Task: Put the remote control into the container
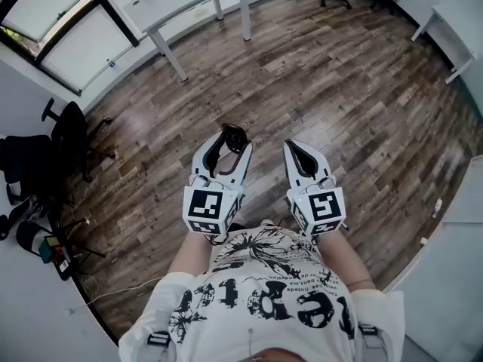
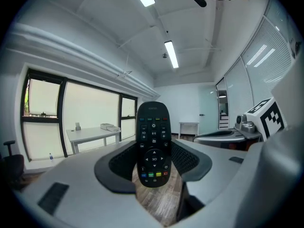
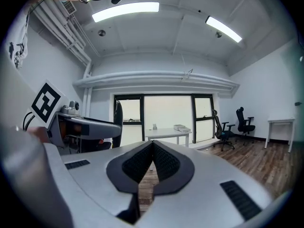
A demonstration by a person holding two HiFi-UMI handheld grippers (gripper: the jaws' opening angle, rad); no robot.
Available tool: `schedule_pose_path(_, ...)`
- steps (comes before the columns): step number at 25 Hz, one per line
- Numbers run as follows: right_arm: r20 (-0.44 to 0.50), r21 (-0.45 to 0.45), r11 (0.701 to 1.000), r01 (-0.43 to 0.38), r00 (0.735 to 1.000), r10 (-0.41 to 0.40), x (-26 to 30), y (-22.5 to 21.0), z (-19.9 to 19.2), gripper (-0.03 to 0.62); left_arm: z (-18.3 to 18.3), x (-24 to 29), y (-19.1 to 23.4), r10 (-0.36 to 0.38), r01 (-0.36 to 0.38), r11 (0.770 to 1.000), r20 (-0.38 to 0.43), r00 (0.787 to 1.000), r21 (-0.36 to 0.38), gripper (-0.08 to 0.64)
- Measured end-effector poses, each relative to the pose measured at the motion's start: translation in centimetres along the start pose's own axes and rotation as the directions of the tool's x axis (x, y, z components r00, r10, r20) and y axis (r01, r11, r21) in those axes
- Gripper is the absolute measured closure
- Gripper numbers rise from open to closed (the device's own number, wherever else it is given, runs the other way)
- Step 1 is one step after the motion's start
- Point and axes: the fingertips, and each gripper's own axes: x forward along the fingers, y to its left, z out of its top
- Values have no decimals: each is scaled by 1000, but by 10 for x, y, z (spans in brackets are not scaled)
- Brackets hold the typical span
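The wooden floor (image 1: 317, 89) fills the room below the person, with a white table (image 1: 189, 2) by the windows and a black chair (image 1: 72, 138) at the left wall. Both claws are held in the air in front of the person's chest. The left gripper (image 1: 230, 143) has its jaws wide and clamps the remote control (image 2: 152, 144), which stands upright between the pads with its buttons facing the camera. The right gripper (image 1: 298, 153) has its jaws pressed together with nothing between them.

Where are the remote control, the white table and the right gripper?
remote control (image 2: 153, 145): left gripper view, middle of its button face.
white table (image 3: 165, 132): right gripper view, its top.
right gripper (image 3: 152, 144): right gripper view, where its closed jaw tips meet.
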Motion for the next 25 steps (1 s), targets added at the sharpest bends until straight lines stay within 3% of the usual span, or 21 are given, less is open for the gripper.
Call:
schedule_pose_path(7, -63, 25, 1000, 16, 998, -15, 16, -32, -15, 589, 5, 32, -8, -22, 23, 1000, -30, 999, 13, 327)
schedule_pose_path(12, -54, -1, 1000, 14, 998, -14, 50, -34, -6, 589, 12, 57, 22, -34, 34, 999, -23, 999, 10, 327)
schedule_pose_path(15, -61, 28, 999, 38, 997, -36, 76, -43, -4, 589, 16, 72, 42, -61, 61, 998, 1, 998, 8, 327)
schedule_pose_path(19, -79, -1, 998, 67, 995, -67, 125, -47, 2, 589, 23, 98, 86, -93, 94, 996, 34, 995, -12, 327)
schedule_pose_path(25, -59, 61, 994, 91, 994, -87, 212, -46, 28, 589, 49, 133, 175, -104, 105, 994, 75, 992, -7, 327)
